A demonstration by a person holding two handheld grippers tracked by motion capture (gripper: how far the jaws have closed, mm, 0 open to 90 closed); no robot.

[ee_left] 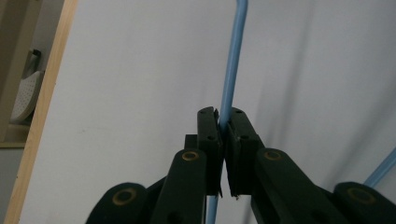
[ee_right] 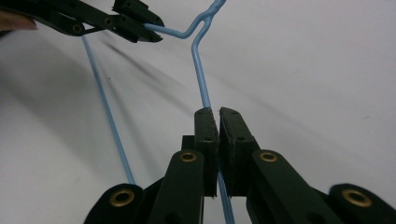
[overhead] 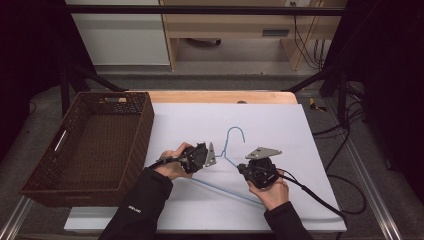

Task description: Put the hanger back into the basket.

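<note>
A light blue wire hanger (overhead: 234, 132) lies on the white tabletop (overhead: 285, 125), hook pointing away from the person. My left gripper (overhead: 218, 159) is shut on the hanger's left shoulder wire just below the neck. In the left gripper view the pads (ee_left: 208, 128) pinch the blue wire (ee_left: 232, 70), with the gripper (ee_left: 225, 122) pointing along it. My right gripper (overhead: 242, 169) is shut on the other shoulder wire. The right gripper view has its jaws (ee_right: 215, 116) closed on the wire (ee_right: 201, 77), and the left gripper (ee_right: 149, 24) holds the hanger farther off at upper left.
A dark brown wicker basket (overhead: 146, 122) stands at the table's left side, empty inside. Cables (overhead: 320, 200) trail off the right edge. A wooden table edge (overhead: 220, 96) runs along the back, with furniture beyond it.
</note>
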